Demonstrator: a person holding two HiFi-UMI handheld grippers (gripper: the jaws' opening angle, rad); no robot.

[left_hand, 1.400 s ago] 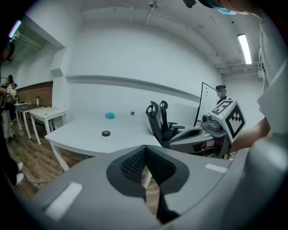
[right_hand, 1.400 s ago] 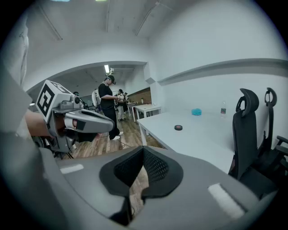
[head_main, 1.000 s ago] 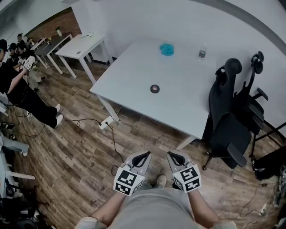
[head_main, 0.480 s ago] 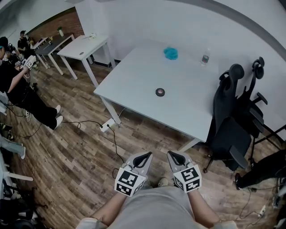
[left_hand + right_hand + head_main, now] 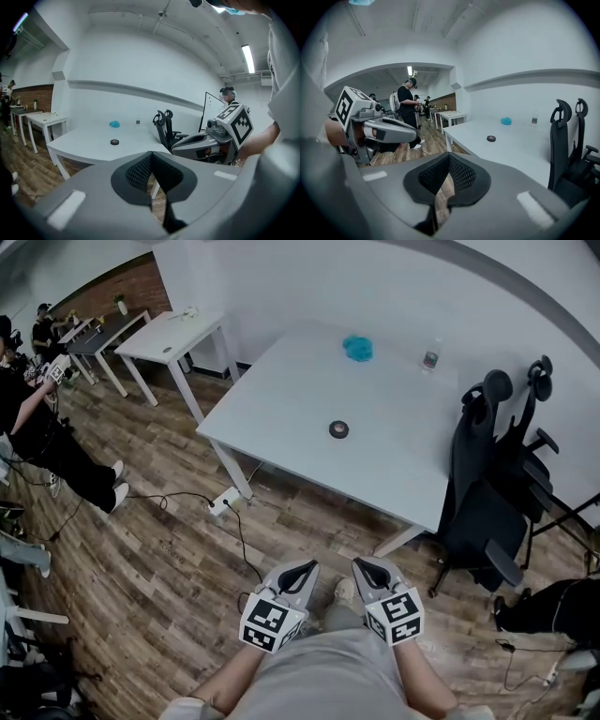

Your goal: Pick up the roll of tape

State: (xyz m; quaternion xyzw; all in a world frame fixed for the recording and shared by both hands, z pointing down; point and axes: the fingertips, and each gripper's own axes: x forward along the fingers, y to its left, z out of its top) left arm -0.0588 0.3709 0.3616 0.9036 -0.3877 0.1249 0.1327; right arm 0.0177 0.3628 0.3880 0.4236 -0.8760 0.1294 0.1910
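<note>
Head view: your left gripper [image 5: 302, 568] and right gripper [image 5: 367, 568] hang over the wooden floor [image 5: 169, 559], jaws pressed together on nothing. The roll of tape [image 5: 339, 429] lies on the white table [image 5: 281, 399], well apart from both.

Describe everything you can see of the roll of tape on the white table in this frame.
The roll of tape is a small, dark, flat ring with a lighter hole at its centre; it is too small to tell the material. It lies flat near the middle of the white table, well apart from the blue object and the bottle by the far edge. Only the table touches it. The left gripper and right gripper are far off over the floor, both shut and empty.
</note>
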